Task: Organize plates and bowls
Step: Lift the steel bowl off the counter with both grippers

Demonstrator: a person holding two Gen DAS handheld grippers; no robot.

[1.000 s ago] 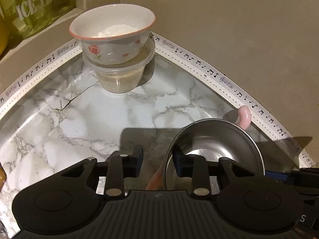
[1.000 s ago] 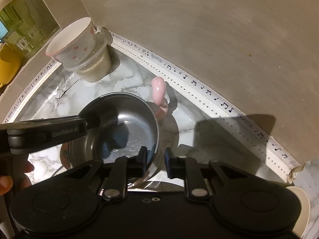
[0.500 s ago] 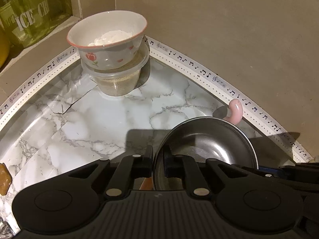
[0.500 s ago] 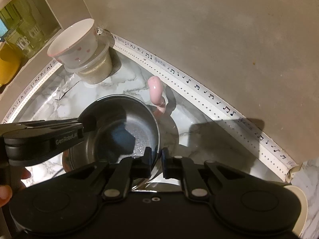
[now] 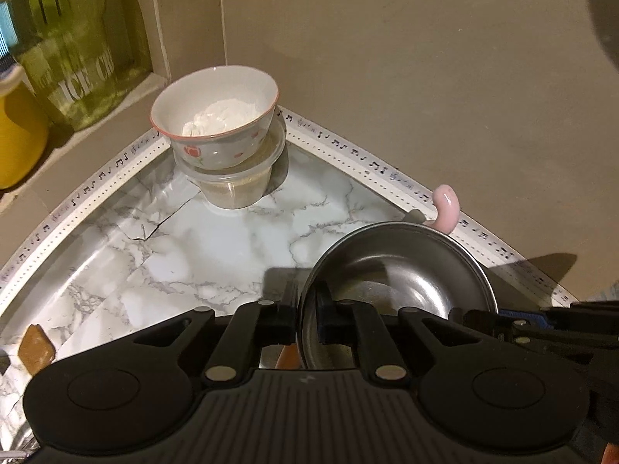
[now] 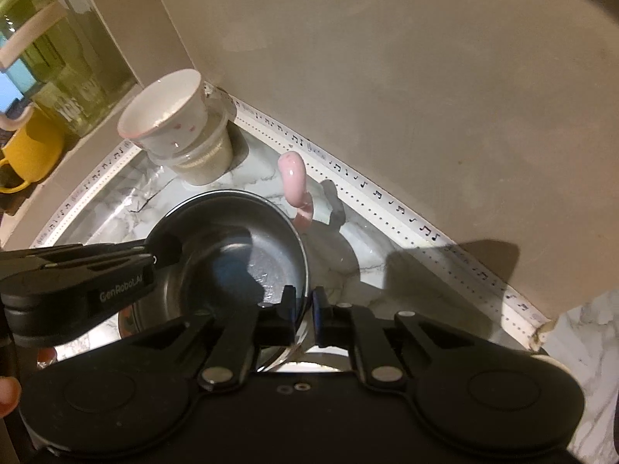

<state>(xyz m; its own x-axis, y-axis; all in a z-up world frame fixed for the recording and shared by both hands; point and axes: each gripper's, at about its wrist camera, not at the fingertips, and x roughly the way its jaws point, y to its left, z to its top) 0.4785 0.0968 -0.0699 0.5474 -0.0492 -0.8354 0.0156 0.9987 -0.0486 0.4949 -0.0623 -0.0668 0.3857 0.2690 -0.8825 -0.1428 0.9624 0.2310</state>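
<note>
A steel bowl [image 5: 402,274] is held over the marble counter. My left gripper [image 5: 307,309] is shut on its left rim. My right gripper [image 6: 305,309] is shut on its right rim; the bowl also shows in the right wrist view [image 6: 240,247], where the left gripper [image 6: 162,251] reaches in from the left. A white floral bowl [image 5: 216,123] with white powder sits on a clear plastic tub [image 5: 236,185] in the back corner, apart from both grippers.
A pink curved object [image 5: 445,208] stands by the wall behind the steel bowl; it also shows in the right wrist view [image 6: 294,178]. A green container [image 5: 73,65] and a yellow mug [image 6: 31,150] sit on the ledge at the left. A music-note strip [image 5: 371,162] borders the counter.
Both grippers have closed onto the steel bowl's rim. The bowl and both grippers have risen, so the counter and corner bowl look farther off.
</note>
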